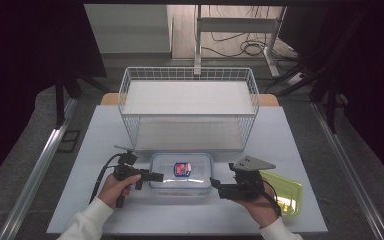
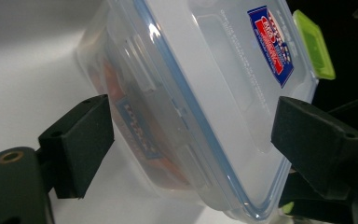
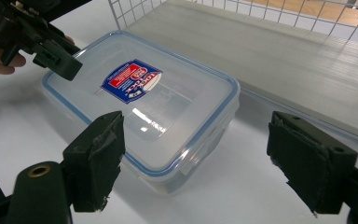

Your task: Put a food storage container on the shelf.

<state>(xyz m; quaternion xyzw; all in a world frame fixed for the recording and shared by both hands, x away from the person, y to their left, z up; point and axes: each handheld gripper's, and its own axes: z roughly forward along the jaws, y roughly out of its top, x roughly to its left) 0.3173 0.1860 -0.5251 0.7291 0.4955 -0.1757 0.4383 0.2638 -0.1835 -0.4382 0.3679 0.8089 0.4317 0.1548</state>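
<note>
A pale table (image 1: 105, 135) in a dim workroom, cables trailing on the floor at the top of the high view, carries a white wire basket (image 1: 189, 107) across the centre of the frame. Just below the basket, in the lower middle, lies a clear plastic container (image 1: 181, 172) with a blue-sealed lid and a red-and-blue label (image 1: 182, 168). A person's two hands come in from the bottom edge. The left gripper (image 1: 156, 176) sits at the container's left end with its jaws spread, one above the lid and one beside the wall, closing on nothing yet, as the left gripper view shows. The right gripper (image 1: 215, 184) hangs near the container's right end, jaws wide apart and clear of the box in its own view. A yellow-green tray (image 1: 286, 192) lies just right of the right hand, at the lower right.

The risks from here look plain. The smooth lid and rounded walls give the pads little to bite, so a squeeze on one end alone may let the container slip or pivot. The side latches appear to be down, though this is hard to tell; if one is loose, a lift by the lid could pull it away from the base. A push from the left may slide the box toward the right gripper or the tray.
</note>
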